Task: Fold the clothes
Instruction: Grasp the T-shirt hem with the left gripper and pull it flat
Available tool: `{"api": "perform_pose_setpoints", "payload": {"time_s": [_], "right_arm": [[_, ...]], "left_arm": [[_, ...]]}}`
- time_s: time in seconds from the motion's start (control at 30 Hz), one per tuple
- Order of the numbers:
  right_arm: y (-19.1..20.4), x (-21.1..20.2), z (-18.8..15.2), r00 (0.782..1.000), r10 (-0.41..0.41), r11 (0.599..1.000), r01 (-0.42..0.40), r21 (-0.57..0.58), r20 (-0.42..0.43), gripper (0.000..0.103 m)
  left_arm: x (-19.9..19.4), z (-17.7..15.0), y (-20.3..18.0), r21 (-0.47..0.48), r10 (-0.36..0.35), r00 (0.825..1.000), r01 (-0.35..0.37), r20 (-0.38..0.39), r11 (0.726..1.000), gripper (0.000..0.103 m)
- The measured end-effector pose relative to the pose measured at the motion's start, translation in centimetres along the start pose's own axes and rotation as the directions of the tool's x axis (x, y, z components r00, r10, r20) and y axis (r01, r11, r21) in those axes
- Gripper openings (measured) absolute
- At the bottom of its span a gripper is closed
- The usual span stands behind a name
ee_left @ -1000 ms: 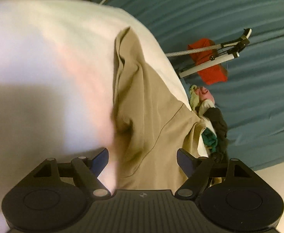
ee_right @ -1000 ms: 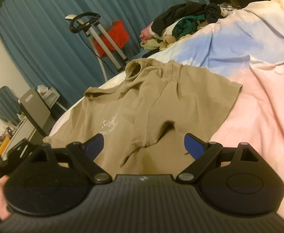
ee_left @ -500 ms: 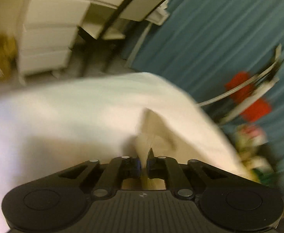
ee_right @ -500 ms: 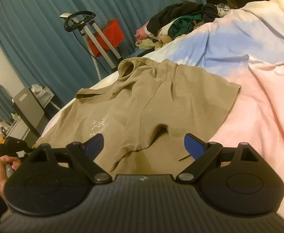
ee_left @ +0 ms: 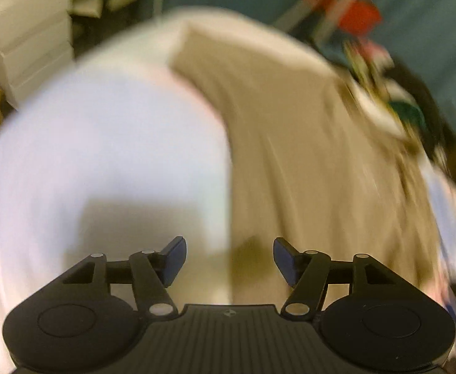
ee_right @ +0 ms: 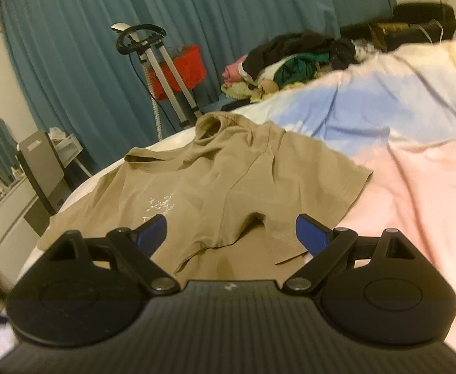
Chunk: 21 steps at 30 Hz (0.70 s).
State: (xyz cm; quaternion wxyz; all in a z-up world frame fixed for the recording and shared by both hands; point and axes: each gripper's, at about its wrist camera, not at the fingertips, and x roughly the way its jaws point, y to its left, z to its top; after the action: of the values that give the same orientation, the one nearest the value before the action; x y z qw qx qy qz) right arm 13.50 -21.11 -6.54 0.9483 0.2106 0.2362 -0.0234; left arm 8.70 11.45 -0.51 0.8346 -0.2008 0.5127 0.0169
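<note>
A tan T-shirt (ee_right: 228, 180) lies spread on the bed, collar toward the curtain, pale print on its chest, one sleeve toward the pink bedding. My right gripper (ee_right: 231, 233) is open, low over the shirt's near hem, holding nothing. In the blurred left wrist view the same tan T-shirt (ee_left: 306, 155) runs away from me on the right half. My left gripper (ee_left: 228, 257) is open above the shirt's near left edge, where it meets the pale sheet, with nothing between its fingers.
The bed cover (ee_right: 415, 187) is pink, blue and white. A pile of clothes (ee_right: 290, 62) sits at the bed's far side. A standing steamer (ee_right: 159, 71) with a red garment stands before teal curtains (ee_right: 228, 9). White drawers (ee_left: 31, 31) stand beyond the bed.
My left gripper, shut on the shirt's edge half a second ago, has let go and stands open, swung back over the bed. The right gripper stays open and has barely moved.
</note>
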Motion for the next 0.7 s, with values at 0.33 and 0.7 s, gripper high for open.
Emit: {"api": "perform_pose_setpoints", "payload": {"time_s": [0.33, 0.7], "right_arm": [[-0.1, -6.3, 0.0, 1.000, -0.003, 1.000, 0.003, 0.003, 0.017, 0.091], [-0.1, -8.3, 0.2, 0.999, -0.005, 1.000, 0.007, -0.024, 0.052, 0.091]], "left_arm": [[-0.2, -13.2, -3.6, 0.153, 0.010, 0.986, 0.015, -0.165, 0.988, 0.036], [-4.6, -12.0, -0.7, 0.159, 0.006, 0.991, 0.015, -0.131, 0.987, 0.005]]}}
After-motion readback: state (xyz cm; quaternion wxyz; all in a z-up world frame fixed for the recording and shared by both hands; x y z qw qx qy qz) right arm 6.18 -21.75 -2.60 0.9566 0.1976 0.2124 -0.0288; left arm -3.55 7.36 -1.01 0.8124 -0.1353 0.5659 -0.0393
